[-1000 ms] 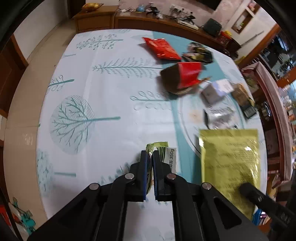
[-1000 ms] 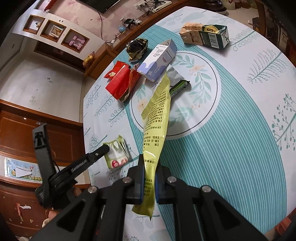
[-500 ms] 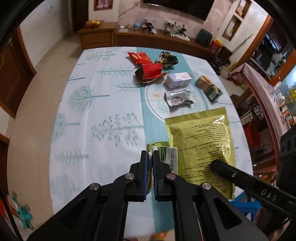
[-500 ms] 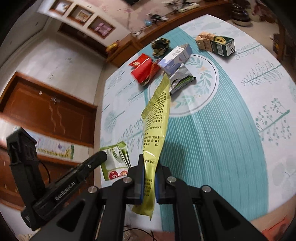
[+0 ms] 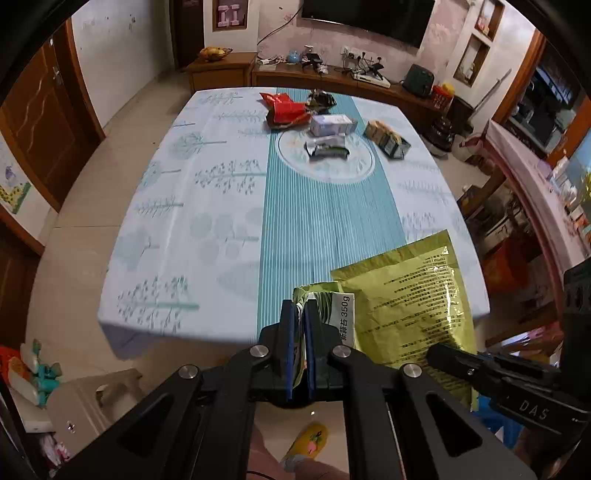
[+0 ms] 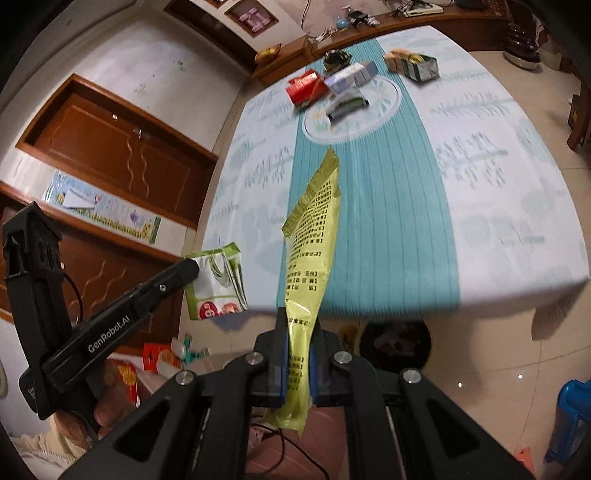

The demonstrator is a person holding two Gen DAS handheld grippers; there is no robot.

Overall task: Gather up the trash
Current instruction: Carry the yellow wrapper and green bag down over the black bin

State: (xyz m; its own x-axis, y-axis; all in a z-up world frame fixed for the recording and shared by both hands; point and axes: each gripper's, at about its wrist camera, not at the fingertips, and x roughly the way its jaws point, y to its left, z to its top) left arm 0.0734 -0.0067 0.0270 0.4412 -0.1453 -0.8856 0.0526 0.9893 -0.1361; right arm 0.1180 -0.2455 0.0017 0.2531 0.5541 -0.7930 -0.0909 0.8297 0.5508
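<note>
Reading "350g" on the small green-white packet [image 5: 334,308] pinched in the left gripper [image 5: 300,314]; right gripper [image 6: 297,332], at 3 o'clock, clamps a crinkly yellow-green pouch [image 6: 310,236] covered in print.

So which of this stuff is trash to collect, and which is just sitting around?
Trash:
- yellow-green pouch, in right tool
- green-white wrapper, in left tool
- red bag, white box, silver wrapper, green carton

Lying about:
- fruit bowl
- television
- blue stool

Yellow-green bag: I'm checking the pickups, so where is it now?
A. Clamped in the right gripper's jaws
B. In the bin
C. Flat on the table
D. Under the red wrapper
A: the yellow-green bag hangs clamped in the right gripper, off the table.
</note>
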